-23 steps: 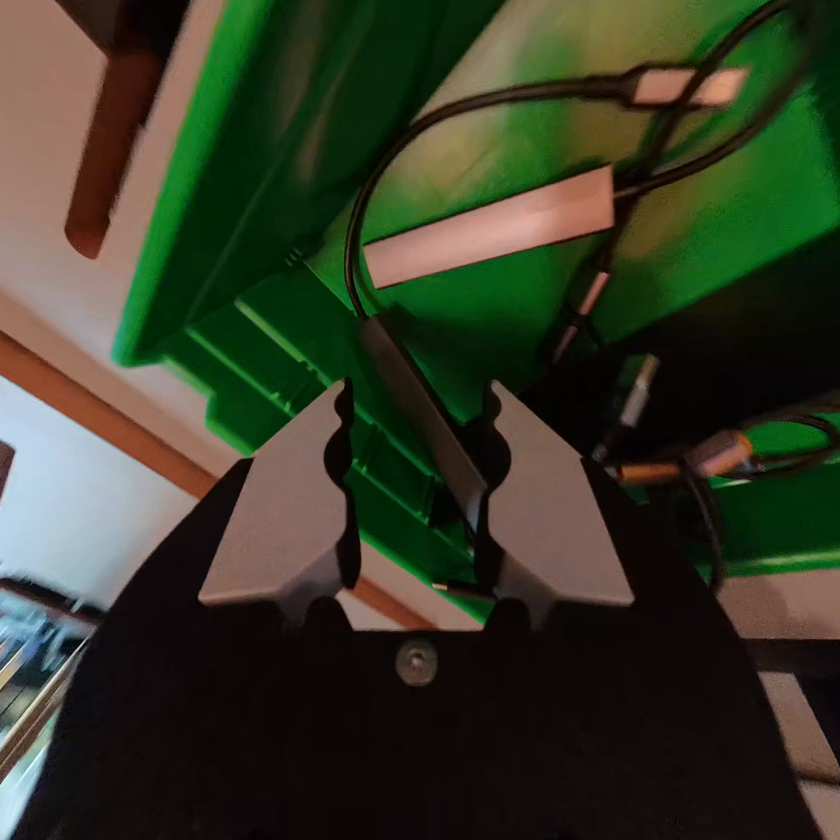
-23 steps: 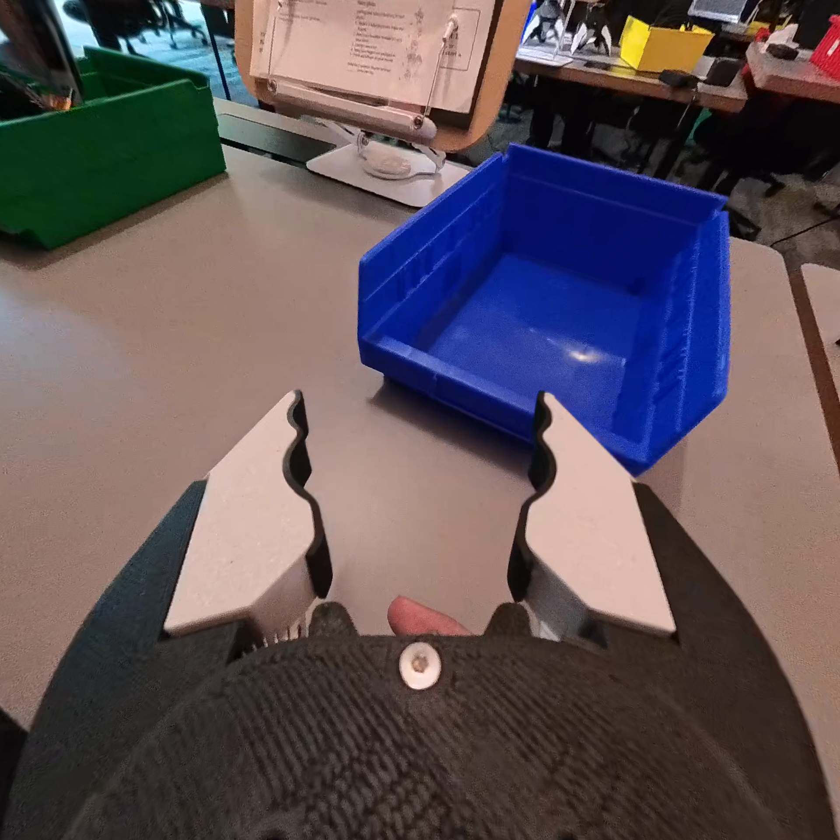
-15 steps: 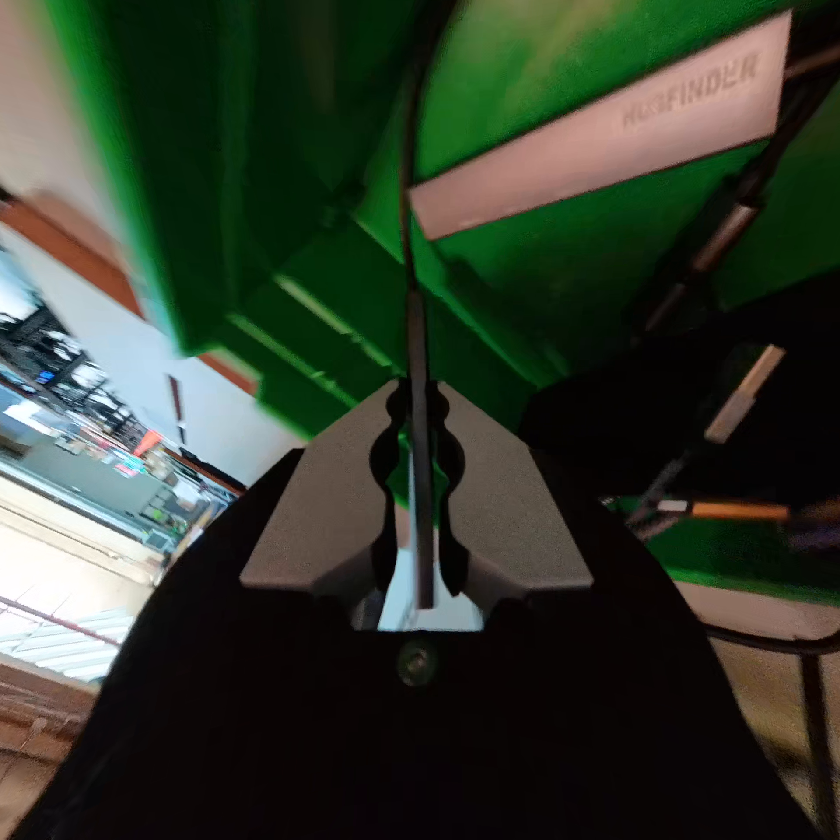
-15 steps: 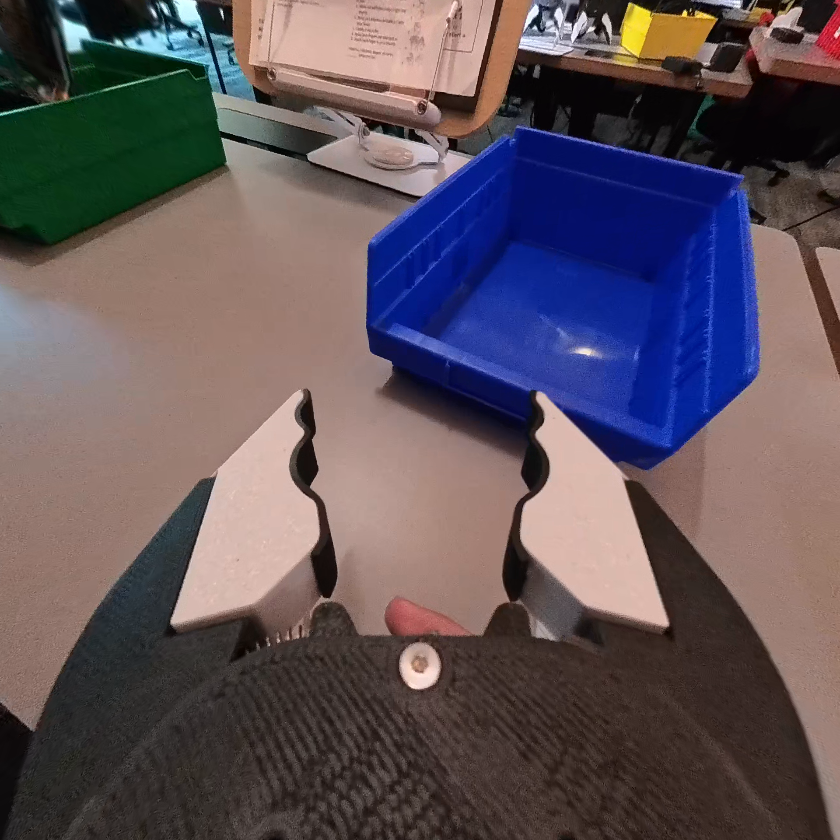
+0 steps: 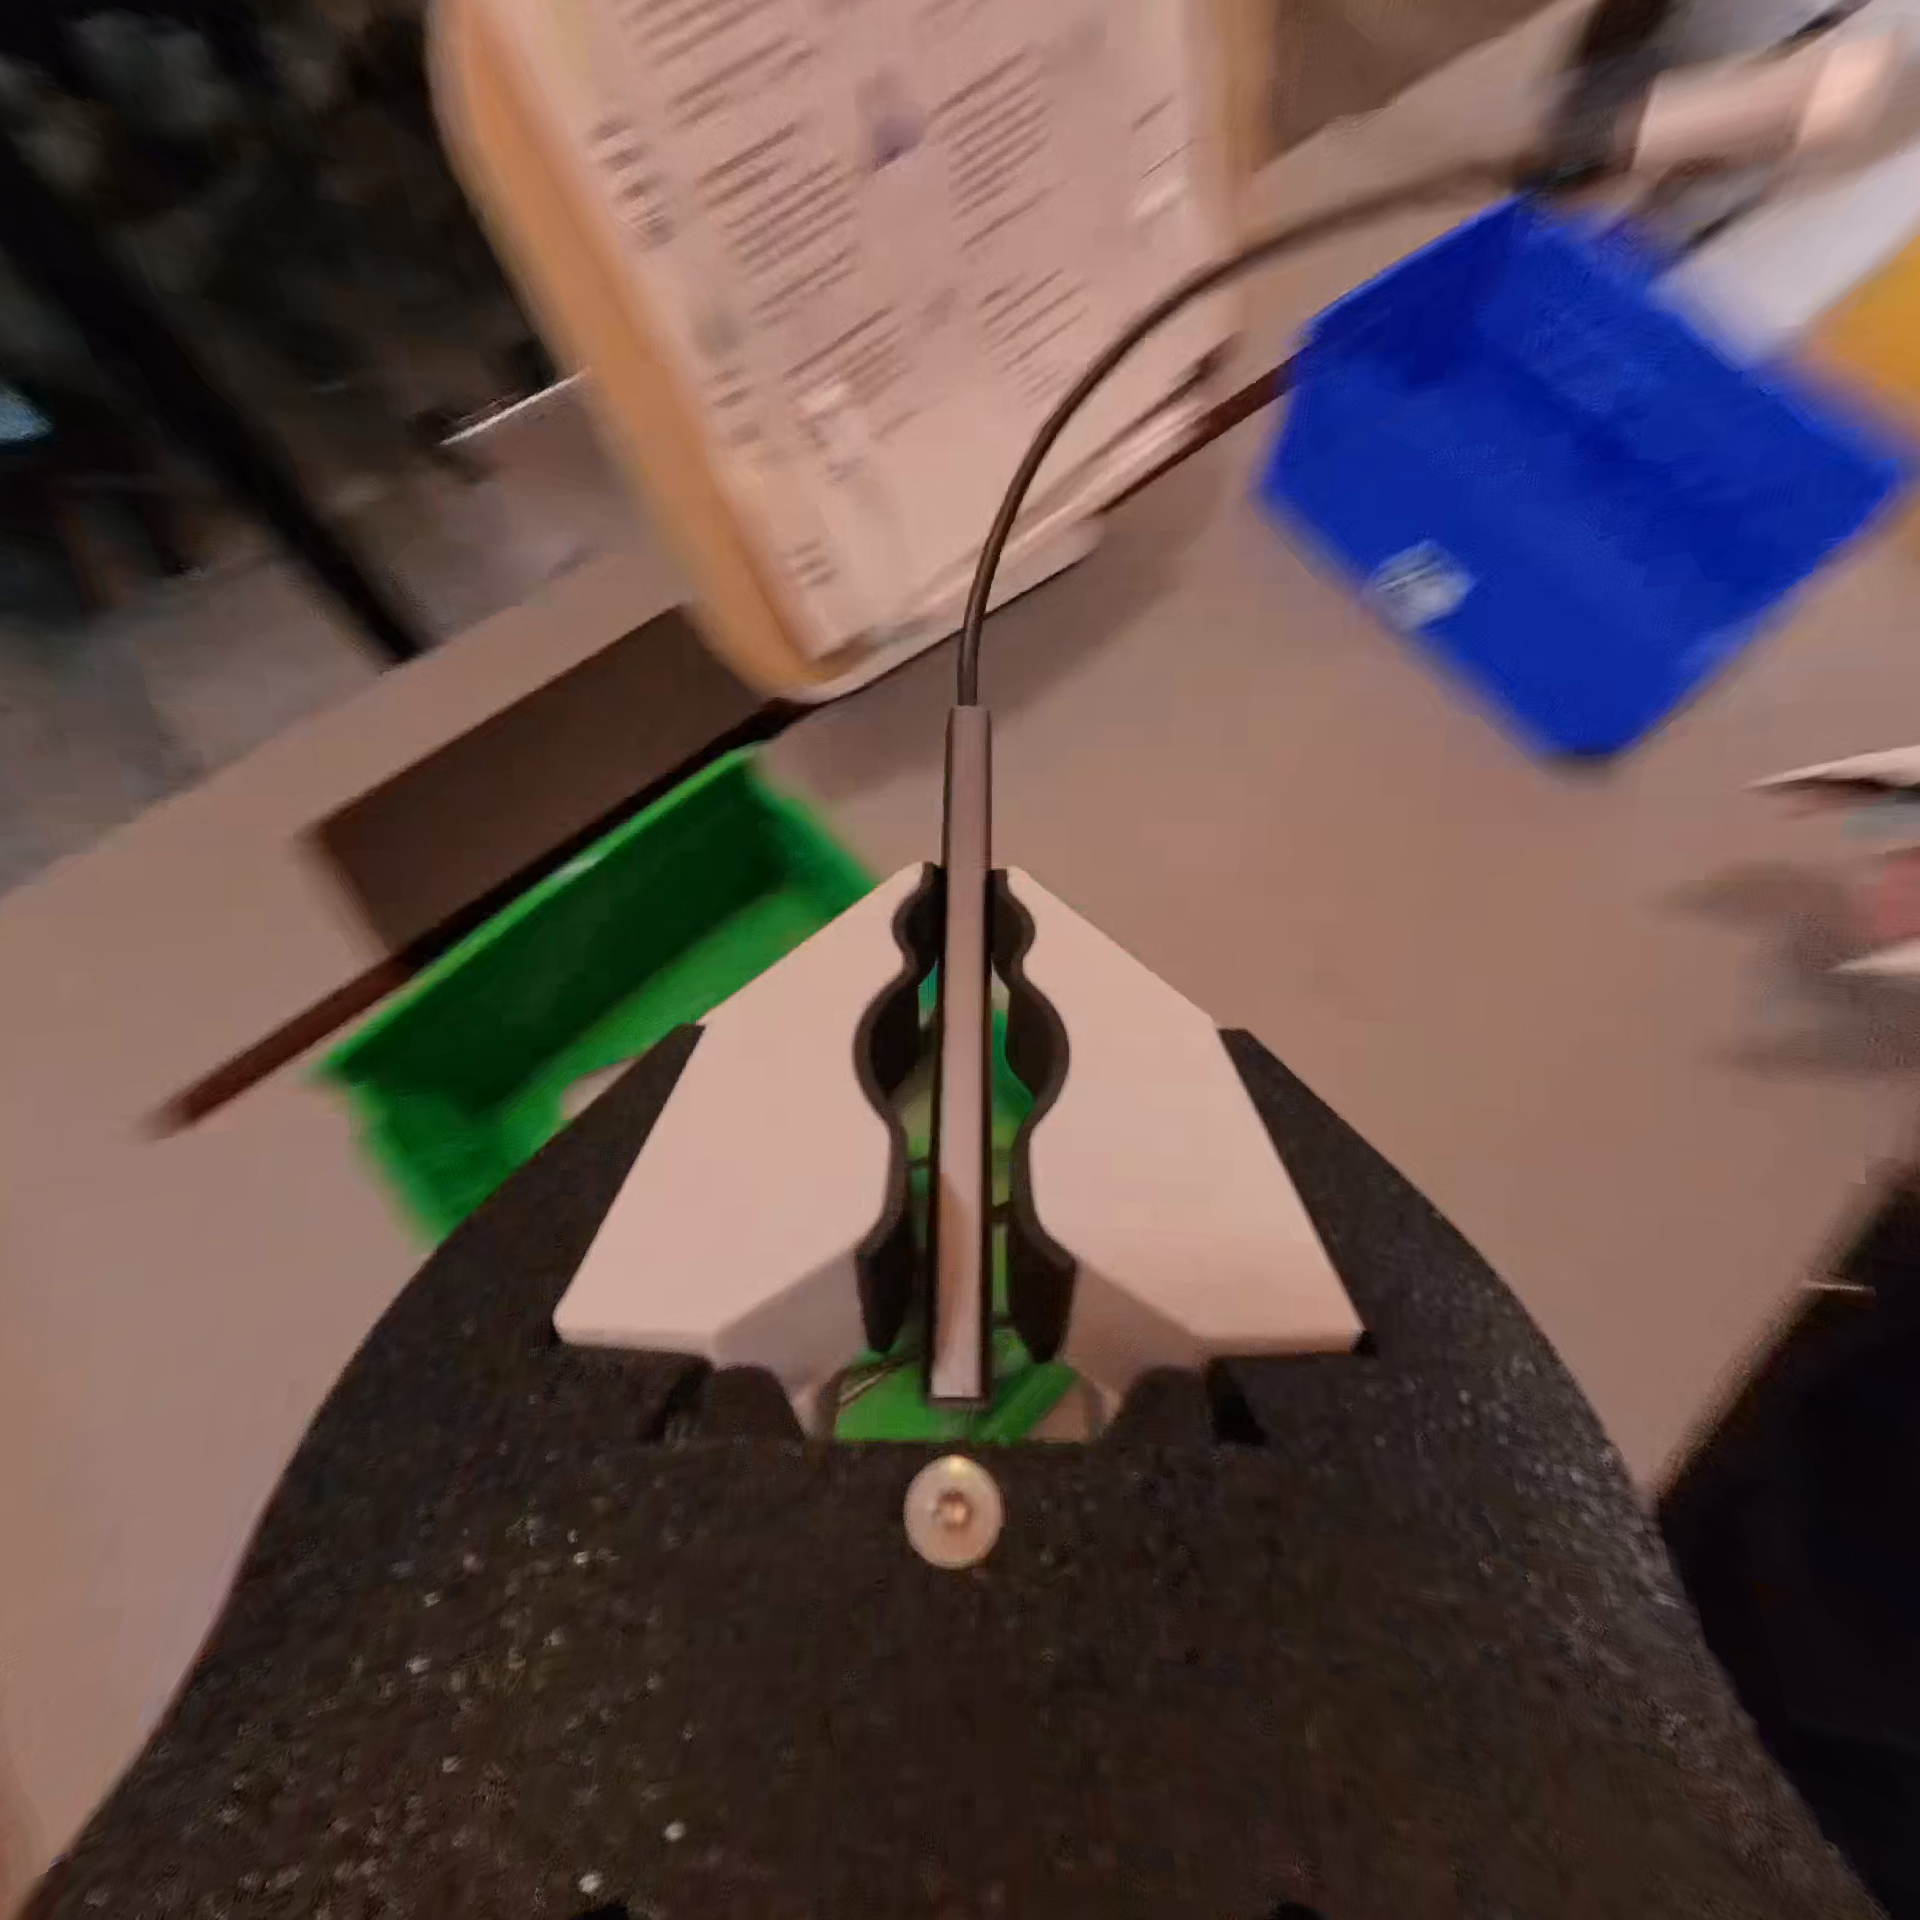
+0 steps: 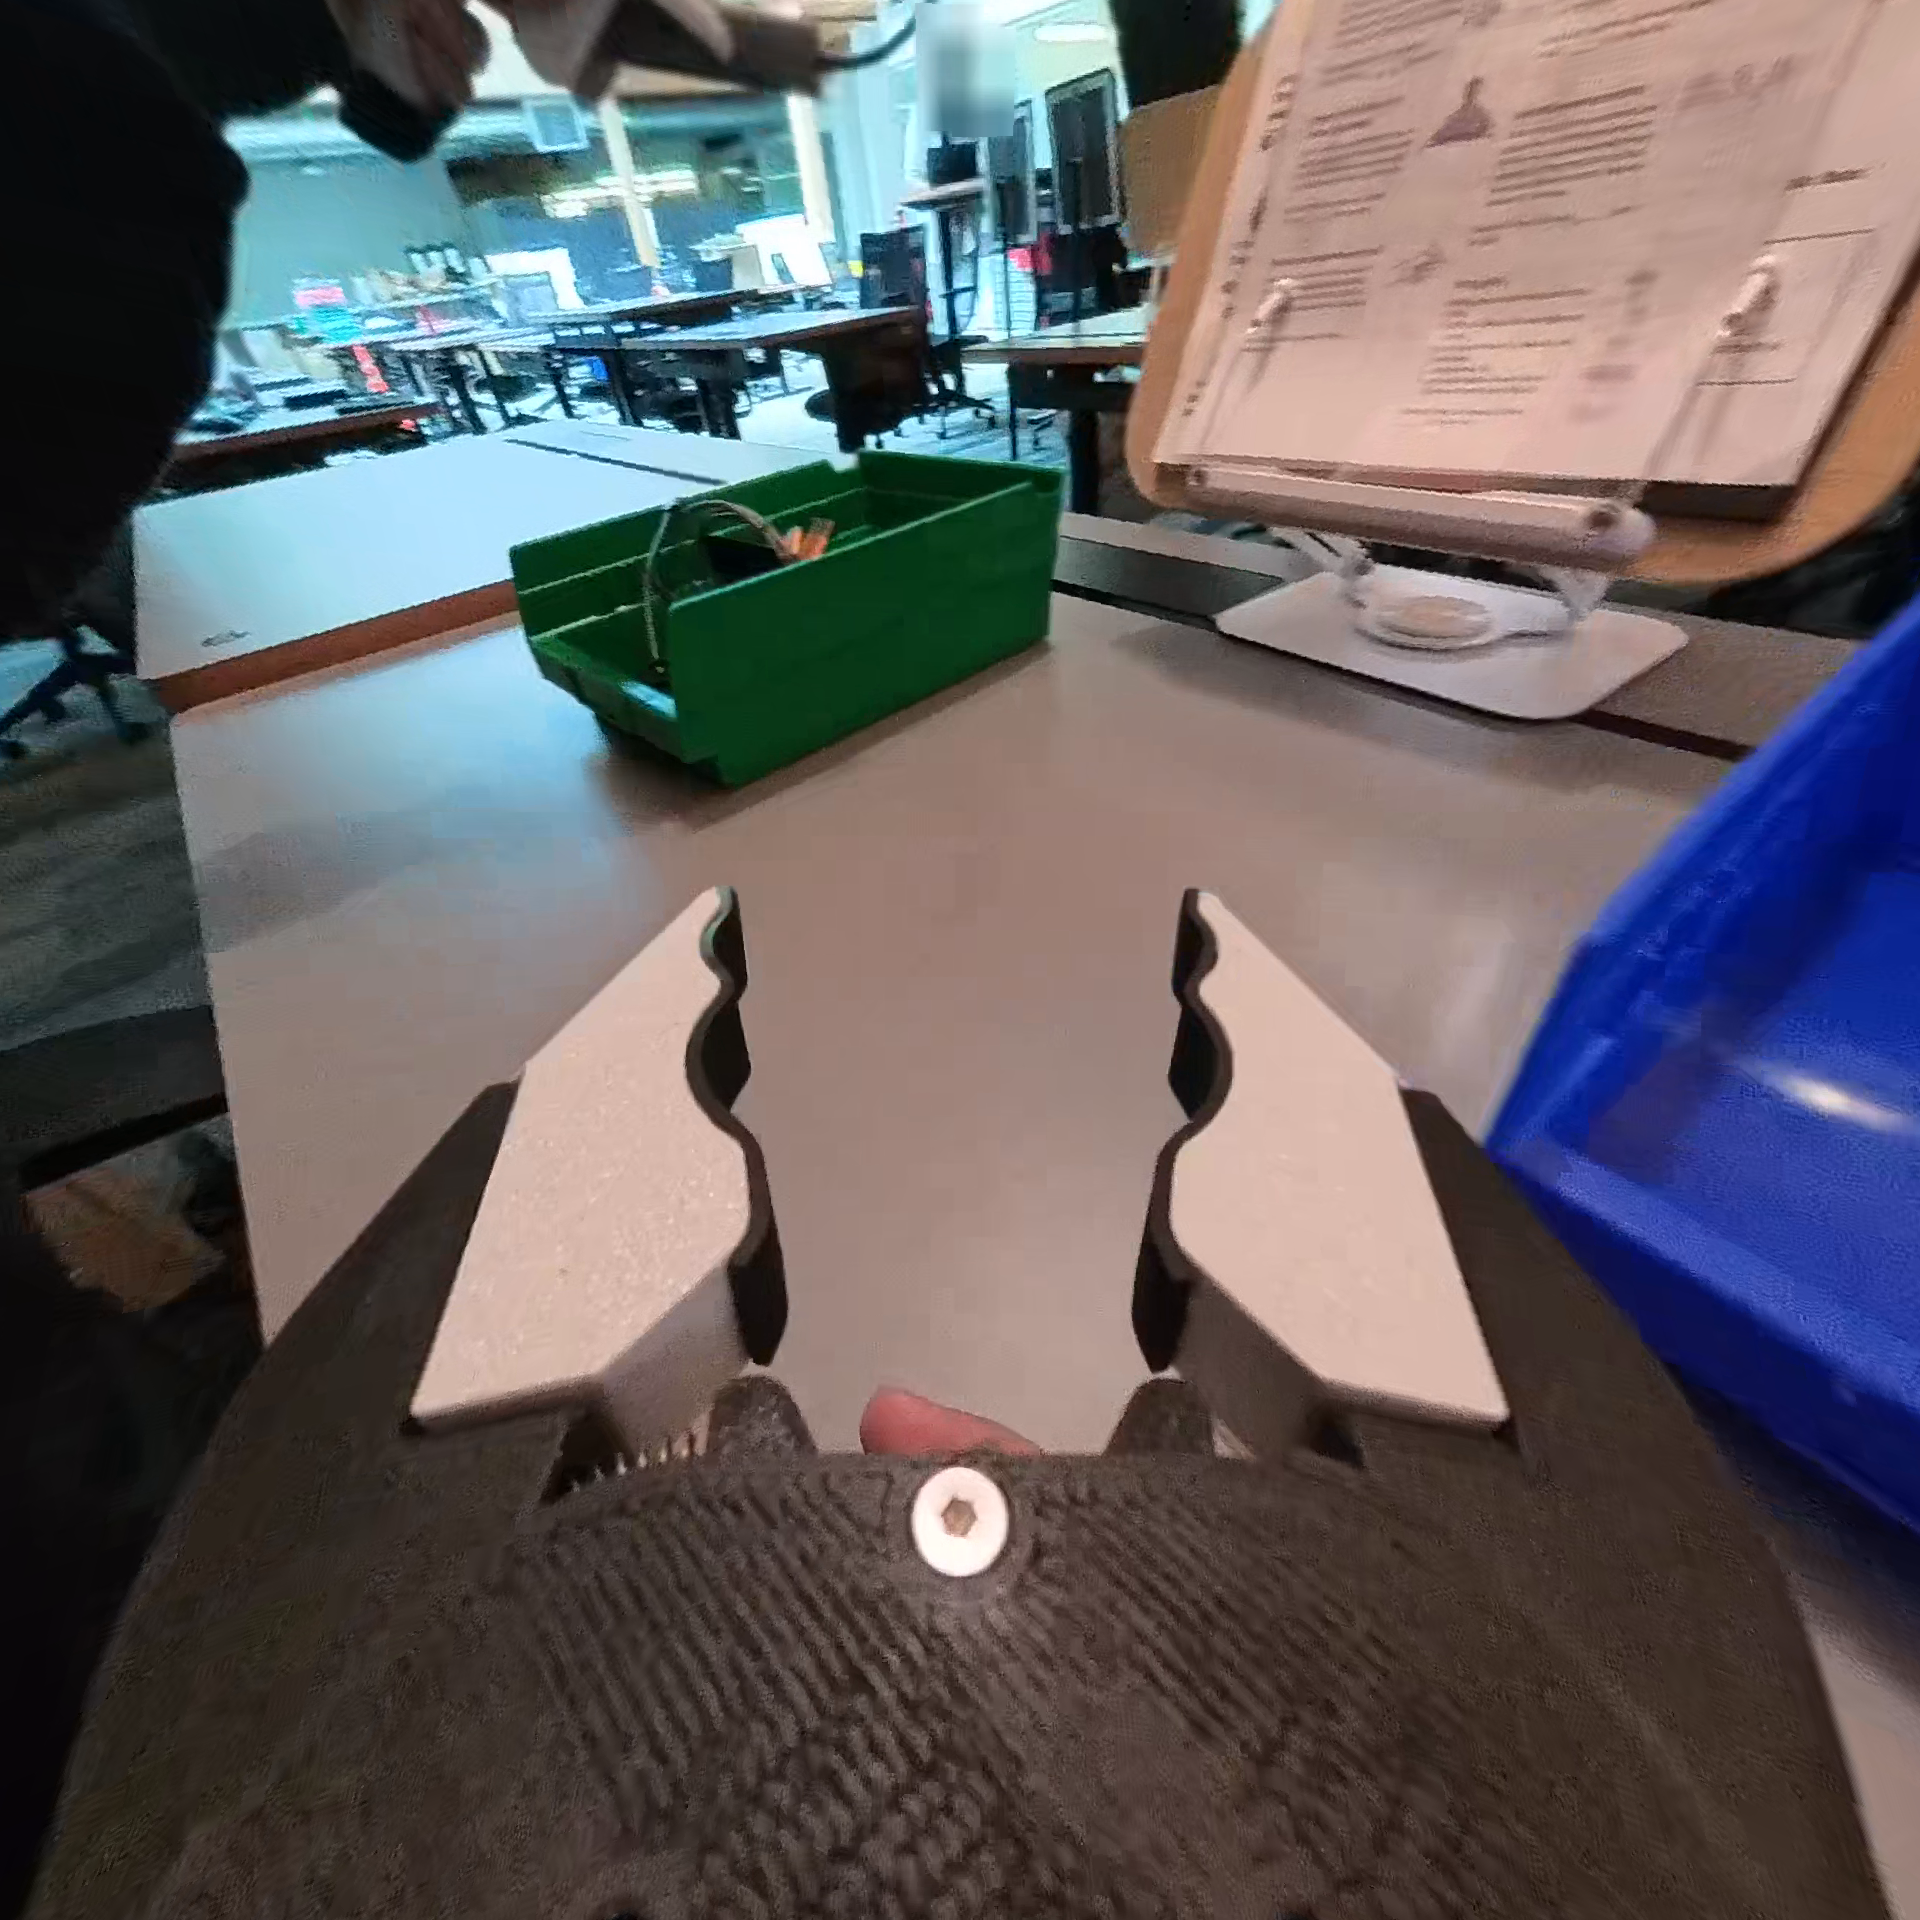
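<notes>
My table: grey-brown top. On it, a green bin toward the far left, with cables inside; a blue bin at my right; a white stand base carrying a tilted board of papers.

slim grey adapter, black cable, edge-on, seemingly upright

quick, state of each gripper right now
left gripper: shut on a thin flat grey metal hub with a black cable.
right gripper: open, holding nothing.
</notes>
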Motion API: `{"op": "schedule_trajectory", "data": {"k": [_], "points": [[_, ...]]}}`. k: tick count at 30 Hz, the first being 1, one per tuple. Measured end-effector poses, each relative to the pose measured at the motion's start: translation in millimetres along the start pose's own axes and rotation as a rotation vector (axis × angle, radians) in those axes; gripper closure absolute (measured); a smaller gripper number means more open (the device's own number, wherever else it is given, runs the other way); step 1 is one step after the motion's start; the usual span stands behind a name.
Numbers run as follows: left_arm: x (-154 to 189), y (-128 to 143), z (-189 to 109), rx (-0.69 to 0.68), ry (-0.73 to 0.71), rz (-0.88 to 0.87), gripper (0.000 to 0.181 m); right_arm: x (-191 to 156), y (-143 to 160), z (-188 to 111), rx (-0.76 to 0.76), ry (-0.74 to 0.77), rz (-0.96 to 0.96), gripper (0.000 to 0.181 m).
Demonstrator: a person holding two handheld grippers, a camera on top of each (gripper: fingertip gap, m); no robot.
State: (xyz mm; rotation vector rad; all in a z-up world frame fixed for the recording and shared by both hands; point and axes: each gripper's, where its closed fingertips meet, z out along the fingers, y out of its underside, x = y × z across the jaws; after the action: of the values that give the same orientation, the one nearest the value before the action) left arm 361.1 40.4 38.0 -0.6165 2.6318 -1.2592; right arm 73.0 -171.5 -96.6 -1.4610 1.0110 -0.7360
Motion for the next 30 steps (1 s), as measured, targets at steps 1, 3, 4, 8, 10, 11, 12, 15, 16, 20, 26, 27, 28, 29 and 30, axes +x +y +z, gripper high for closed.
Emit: {"op": "schedule_trajectory", "data": {"k": [1, 3, 4, 8, 10, 11, 12, 15, 16, 20, 26, 27, 28, 29, 30], "points": [[27, -3, 1, 0.059, 0.133, -0.048, 0.174, -8, -1, 9, 0.004, -0.030, -0.003, 0.099], [86, -1, 6, 0.143, 0.435, -0.164, 0.174, -23, -5, 26, 0.029, -0.080, 0.021, 0.098], [113, 4, 11, 0.168, 0.578, -0.222, 0.174, -28, -8, 31, 0.050, -0.102, 0.051, 0.099], [219, 42, 41, 0.197, 1.074, -0.467, 0.174, -37, -33, 42, 0.192, -0.193, 0.250, 0.103], [261, 65, 60, 0.167, 1.246, -0.593, 0.174, -35, -44, 40, 0.264, -0.246, 0.397, 0.104], [277, 76, 70, 0.148, 1.302, -0.655, 0.174, -34, -46, 38, 0.285, -0.269, 0.463, 0.109], [290, 85, 79, 0.131, 1.345, -0.700, 0.174, -31, -43, 37, 0.293, -0.277, 0.513, 0.117], [314, 102, 98, 0.086, 1.400, -0.776, 0.174, -28, -19, 38, 0.219, -0.275, 0.596, 0.125], [318, 106, 104, 0.063, 1.389, -0.771, 0.174, -30, -14, 37, 0.198, -0.291, 0.609, 0.130], [323, 117, 118, 0.003, 1.303, -0.707, 0.174, -37, -5, 33, 0.193, -0.356, 0.628, 0.169], [306, 109, 125, 0.145, 1.035, -0.469, 0.174, -29, -2, 40, 0.305, -0.393, 0.897, 0.173], [299, 102, 124, 0.199, 0.982, -0.443, 0.172, -26, -2, 40, 0.341, -0.386, 0.970, 0.173], [291, 95, 120, 0.271, 0.927, -0.404, 0.169, -22, -1, 41, 0.373, -0.373, 1.038, 0.173], [282, 88, 114, 0.351, 0.861, -0.354, 0.162, -17, 1, 41, 0.397, -0.350, 1.095, 0.173], [272, 82, 106, 0.431, 0.785, -0.293, 0.153, -12, 4, 40, 0.413, -0.327, 1.142, 0.173]]}}
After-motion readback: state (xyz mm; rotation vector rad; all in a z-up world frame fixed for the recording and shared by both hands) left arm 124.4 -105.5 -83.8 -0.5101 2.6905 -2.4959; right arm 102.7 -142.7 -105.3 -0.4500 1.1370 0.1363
